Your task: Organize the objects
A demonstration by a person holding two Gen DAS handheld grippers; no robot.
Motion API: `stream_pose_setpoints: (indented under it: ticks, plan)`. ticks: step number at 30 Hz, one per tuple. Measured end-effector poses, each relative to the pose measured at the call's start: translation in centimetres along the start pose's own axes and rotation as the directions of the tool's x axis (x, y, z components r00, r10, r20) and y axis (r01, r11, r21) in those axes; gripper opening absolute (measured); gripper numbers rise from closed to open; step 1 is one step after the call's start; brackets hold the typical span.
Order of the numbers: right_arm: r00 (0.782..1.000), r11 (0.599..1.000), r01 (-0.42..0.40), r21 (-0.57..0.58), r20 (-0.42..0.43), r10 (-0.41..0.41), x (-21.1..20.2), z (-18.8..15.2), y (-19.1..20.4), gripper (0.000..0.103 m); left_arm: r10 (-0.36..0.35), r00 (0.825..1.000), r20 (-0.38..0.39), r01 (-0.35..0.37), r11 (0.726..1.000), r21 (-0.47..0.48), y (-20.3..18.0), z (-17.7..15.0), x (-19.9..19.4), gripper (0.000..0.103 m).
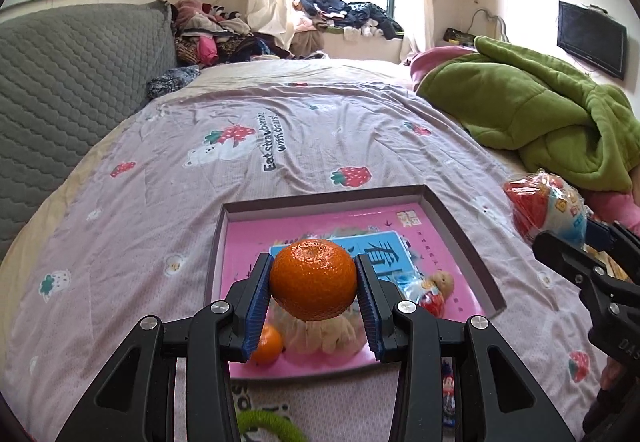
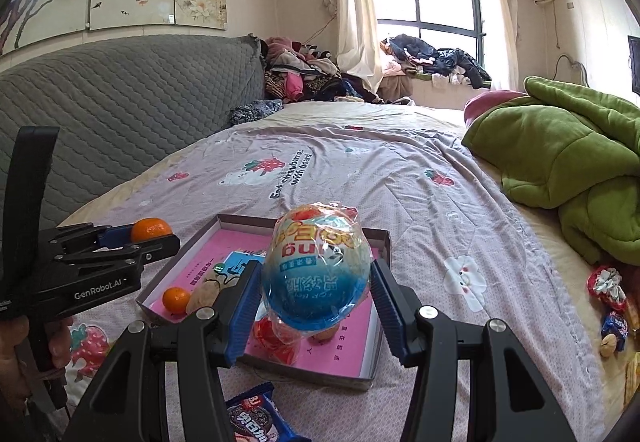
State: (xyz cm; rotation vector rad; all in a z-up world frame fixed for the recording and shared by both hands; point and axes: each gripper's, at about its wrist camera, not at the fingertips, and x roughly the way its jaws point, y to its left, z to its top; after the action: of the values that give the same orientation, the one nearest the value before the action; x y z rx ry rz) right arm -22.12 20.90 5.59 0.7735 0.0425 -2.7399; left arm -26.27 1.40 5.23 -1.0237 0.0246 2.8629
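1. The left gripper (image 1: pixel 314 282) is holding a round, glossy orange mandarin (image 1: pixel 313 279), its jaws about half open and pressing on the fruit's two sides. The mandarin is hanging in the air above the near part of a shallow grey cardboard tray with a pink printed floor (image 1: pixel 460 219), which is lying on the strawberry-print bedsheet (image 1: pixel 168 177).

2. The right gripper (image 2: pixel 316 292) is gripping a large egg-shaped toy wrapped in clear crinkly film, blue at one end and white and red at the other (image 2: pixel 318 270). Its jaws are also standing roughly half open, closed on the egg's widest part, above the tray's near edge.

3. The egg's long axis is standing nearly upright, blue end down toward the tray and its printing upside down. The mandarin is nearly round, with its stem dimple turned up.

4. Sorting looks partly done: a second small mandarin (image 2: pixel 176 300), a pale frilly item and a red-wrapped piece are already lying in the tray.

5. Still outside are a blue biscuit packet (image 2: pixel 256 418), a green ring (image 1: pixel 272 424) and wrapped sweets (image 2: pixel 608 286) at the bed's right side.
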Motion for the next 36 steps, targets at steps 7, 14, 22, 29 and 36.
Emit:
stream_pose_setpoints:
  ticks: [7,14,22,29,36]
  plan:
    - [0.999,1.000,0.016,-0.011,-0.046,-0.017,2.2,-0.8,-0.6,0.055,0.005,1.000,-0.029,-0.005,1.000,-0.010,0.1,-0.2,2.8,0.042]
    - [0.990,0.998,0.054,-0.023,-0.126,-0.056,5.0,-2.7,-1.3,0.055,0.020,0.997,-0.074,-0.020,1.000,0.001,-0.2,-1.4,5.4,0.042]
    - [0.985,0.998,0.060,-0.030,-0.159,-0.064,6.0,-4.0,-1.3,0.055,0.034,0.995,-0.094,-0.032,0.999,0.023,-0.8,-2.4,7.0,0.042]
    - [0.982,0.997,0.066,-0.029,-0.176,-0.070,6.5,-4.5,-1.5,0.055,0.034,0.993,-0.109,-0.031,0.999,0.028,-1.3,-3.1,7.8,0.042]
    - [0.978,0.997,0.074,-0.025,-0.193,-0.077,7.0,-4.7,-1.7,0.055,0.032,0.993,-0.116,-0.028,0.999,0.031,-1.6,-3.2,8.1,0.042]
